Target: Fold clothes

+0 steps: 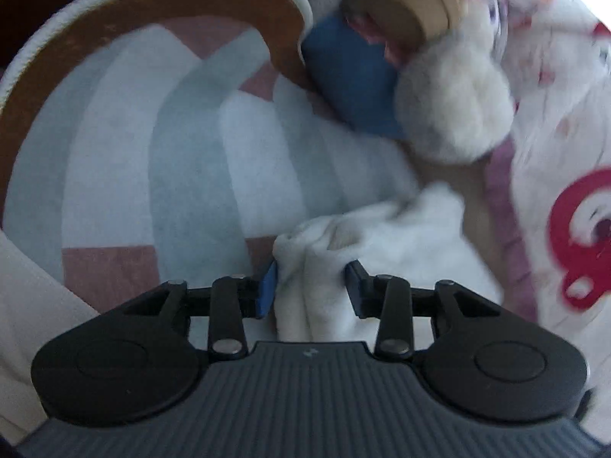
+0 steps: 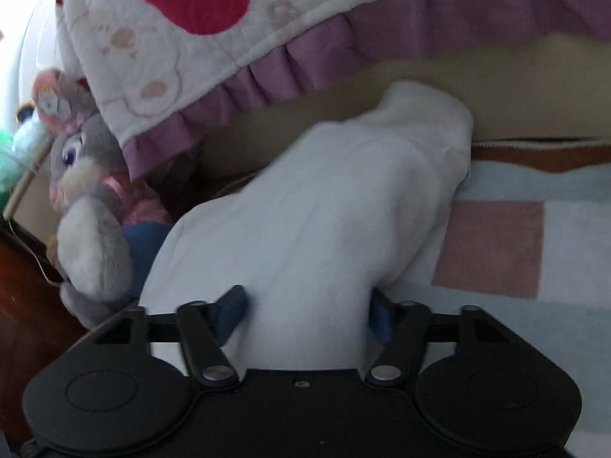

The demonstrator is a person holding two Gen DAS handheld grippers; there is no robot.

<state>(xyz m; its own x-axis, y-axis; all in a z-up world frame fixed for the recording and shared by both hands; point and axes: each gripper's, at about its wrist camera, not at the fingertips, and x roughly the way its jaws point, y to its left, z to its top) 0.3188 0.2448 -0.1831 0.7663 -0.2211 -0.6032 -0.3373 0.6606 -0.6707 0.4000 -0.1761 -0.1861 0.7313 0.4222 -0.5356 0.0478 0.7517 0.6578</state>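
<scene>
A white garment [image 1: 382,236] is bunched between the blue pads of my left gripper [image 1: 311,286], which is shut on a thick fold of it. In the right wrist view the same white garment [image 2: 336,210] rises in a draped hump, and my right gripper [image 2: 305,313] is shut on its lower edge. The cloth hangs above a striped rug [image 1: 152,145] of pale blue, white and pink blocks. The garment hides the fingertips in both views.
A grey and white plush rabbit [image 2: 88,206] with a blue part [image 1: 347,76] lies near the rug's brown border [image 1: 114,26]. A white quilt with a purple frill [image 2: 298,61] and red print [image 1: 580,236] hangs from a bed. Dark wooden furniture [image 2: 23,305] stands at the left.
</scene>
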